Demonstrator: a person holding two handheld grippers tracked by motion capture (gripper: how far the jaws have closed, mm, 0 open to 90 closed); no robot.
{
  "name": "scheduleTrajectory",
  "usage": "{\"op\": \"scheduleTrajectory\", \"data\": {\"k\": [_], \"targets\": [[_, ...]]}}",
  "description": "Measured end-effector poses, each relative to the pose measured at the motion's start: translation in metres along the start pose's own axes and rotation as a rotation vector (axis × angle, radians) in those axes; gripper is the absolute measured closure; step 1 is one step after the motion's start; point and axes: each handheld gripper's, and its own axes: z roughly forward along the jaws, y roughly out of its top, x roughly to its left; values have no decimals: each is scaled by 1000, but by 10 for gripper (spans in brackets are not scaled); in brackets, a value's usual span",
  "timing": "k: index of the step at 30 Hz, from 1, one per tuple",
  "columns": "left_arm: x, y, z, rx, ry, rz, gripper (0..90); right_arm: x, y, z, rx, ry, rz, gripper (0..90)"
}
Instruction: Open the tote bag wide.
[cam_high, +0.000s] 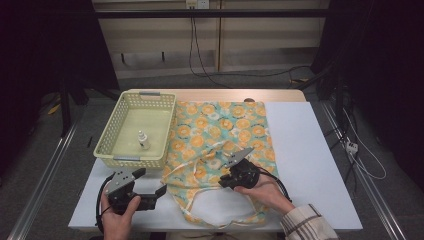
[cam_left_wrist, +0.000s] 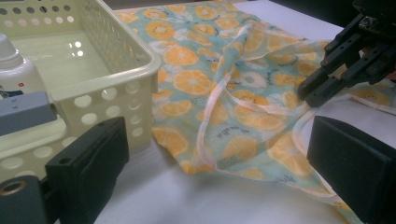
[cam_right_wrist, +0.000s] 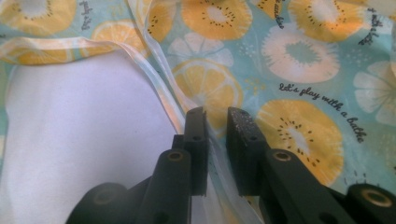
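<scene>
A cloth bag (cam_high: 220, 130) printed with orange slices lies flat on the white table (cam_high: 305, 150). In the high view my right gripper (cam_high: 221, 179) rests low on its near part. The right gripper view shows my right gripper (cam_right_wrist: 216, 116) with its jaws a narrow gap apart. The bag's pale edge band (cam_right_wrist: 159, 79) runs between them, and the pads do not visibly press it. In the left gripper view the right gripper (cam_left_wrist: 310, 93) meets the cloth (cam_left_wrist: 224, 70) where it tents up slightly. My left gripper (cam_high: 150, 181) hovers open and empty beside the bag's near-left corner.
A pale yellow perforated basket (cam_high: 107, 145) stands left of the bag with a small white bottle (cam_high: 143, 140) inside; its corner (cam_left_wrist: 116, 77) is close to my left gripper (cam_left_wrist: 215, 168). Bare white table lies to the bag's right. Rails run along both table sides.
</scene>
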Motion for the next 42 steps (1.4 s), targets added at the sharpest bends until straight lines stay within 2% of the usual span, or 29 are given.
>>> {"op": "scheduleTrajectory", "data": {"k": [4, 6, 9, 12, 15, 18, 20, 26, 31, 34, 37, 42], "targets": [[0, 0, 0, 1, -1, 1, 53, 4, 0, 1, -4, -16, -30, 839], [1, 0, 0, 4, 2, 7, 56, 4, -1, 1, -6, 4, -34, 882], [1, 0, 0, 2, 3, -1, 56, 3, -1, 1, -6, 13, -30, 883], [1, 0, 0, 4, 2, 0, 56, 5, 0, 1, 5, 2, -40, 900], [1, 0, 0, 5, 3, 1, 56, 7, 1, 1, 9, -8, -23, 900], [2, 0, 0, 8, 3, -1, 56, 10, 3, 1, 21, -39, -36, 900], [2, 0, 0, 9, 4, -1, 56, 11, 4, 0, 14, -49, -29, 900], [3, -1, 0, 12, 6, 1, 56, 4, 5, -12, -79, -60, 39, 900], [3, -1, 1, 20, 8, 4, 56, 2, 8, -19, -121, -81, 53, 900], [2, -1, 1, 11, 12, -7, 56, 1, 10, -24, -153, -94, 59, 900], [3, -1, 1, 19, 16, 3, 56, 0, 12, -29, -185, -106, 64, 900], [4, -1, 1, 18, 16, -9, 56, -4, 20, -36, -218, -121, 75, 900]]}}
